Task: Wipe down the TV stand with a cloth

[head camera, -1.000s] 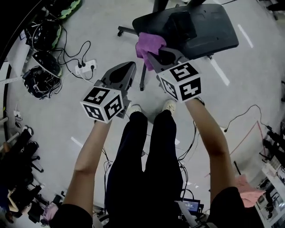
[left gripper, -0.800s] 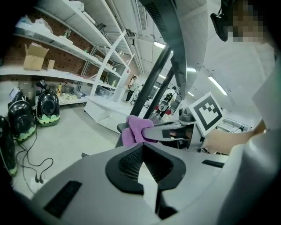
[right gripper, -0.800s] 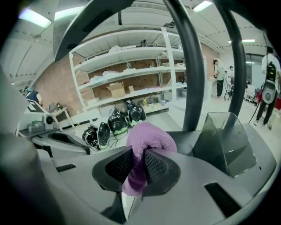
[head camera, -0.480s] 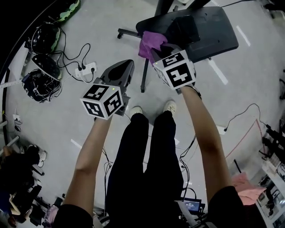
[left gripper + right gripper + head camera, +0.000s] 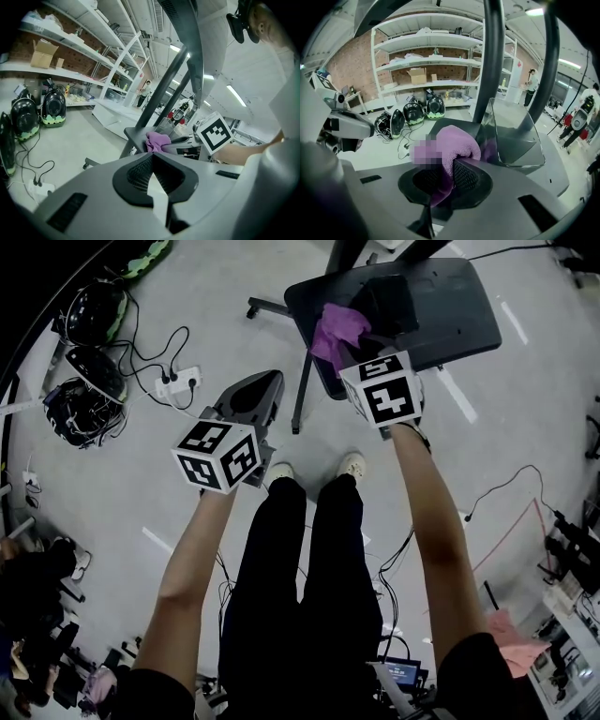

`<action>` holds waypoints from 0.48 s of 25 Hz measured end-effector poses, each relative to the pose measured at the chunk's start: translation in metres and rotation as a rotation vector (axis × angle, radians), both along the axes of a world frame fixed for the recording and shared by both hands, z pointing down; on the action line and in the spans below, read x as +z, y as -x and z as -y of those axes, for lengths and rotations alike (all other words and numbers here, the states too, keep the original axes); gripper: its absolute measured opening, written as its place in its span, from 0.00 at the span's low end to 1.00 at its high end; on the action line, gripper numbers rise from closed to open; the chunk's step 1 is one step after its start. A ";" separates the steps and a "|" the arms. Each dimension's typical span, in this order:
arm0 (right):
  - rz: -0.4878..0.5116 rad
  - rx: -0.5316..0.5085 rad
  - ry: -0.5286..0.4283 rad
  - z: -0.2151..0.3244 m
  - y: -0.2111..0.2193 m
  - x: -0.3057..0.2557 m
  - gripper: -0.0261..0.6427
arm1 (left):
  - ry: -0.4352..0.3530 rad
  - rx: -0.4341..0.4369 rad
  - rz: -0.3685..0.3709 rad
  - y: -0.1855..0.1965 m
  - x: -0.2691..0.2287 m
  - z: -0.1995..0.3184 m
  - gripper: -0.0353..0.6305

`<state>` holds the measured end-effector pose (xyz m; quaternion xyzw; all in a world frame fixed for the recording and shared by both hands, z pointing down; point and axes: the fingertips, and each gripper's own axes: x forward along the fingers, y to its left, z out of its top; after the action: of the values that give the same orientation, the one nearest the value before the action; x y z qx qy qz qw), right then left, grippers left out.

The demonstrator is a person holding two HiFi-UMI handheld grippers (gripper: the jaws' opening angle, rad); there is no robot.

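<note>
Over the TV stand [image 5: 461, 317], right gripper [image 5: 447, 166] clamps cloth [image 5: 338, 325] jutting forward.

Pale grey floor [image 5: 112, 474] strewn with black cables [image 5: 139, 358] and a white power strip [image 5: 178, 381], white open shelving [image 5: 426, 61] against a brick wall [image 5: 349, 70], long ceiling light strips [image 5: 236, 95] overhead

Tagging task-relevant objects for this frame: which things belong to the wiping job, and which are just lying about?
In the job:
cloth, clamped in the right gripper
TV stand

Lying about:
power strip
black bags on the floor
box on a shelf
left gripper, shut, empty
</note>
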<state>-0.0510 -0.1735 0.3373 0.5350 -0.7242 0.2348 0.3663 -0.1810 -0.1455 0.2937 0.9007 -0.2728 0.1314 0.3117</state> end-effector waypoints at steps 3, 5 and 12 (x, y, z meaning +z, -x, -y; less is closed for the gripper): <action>0.004 0.005 -0.007 -0.001 0.003 -0.002 0.15 | -0.005 -0.005 -0.003 0.000 -0.002 -0.001 0.06; 0.007 -0.009 -0.025 -0.001 0.011 -0.008 0.15 | -0.008 -0.014 -0.008 0.001 -0.005 0.000 0.06; 0.077 -0.085 -0.093 0.022 0.071 -0.035 0.15 | -0.019 -0.045 0.001 0.016 -0.009 0.006 0.06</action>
<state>-0.1215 -0.1956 0.3026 0.5109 -0.7699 0.2053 0.3226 -0.1967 -0.1519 0.2845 0.8972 -0.2943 0.1220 0.3058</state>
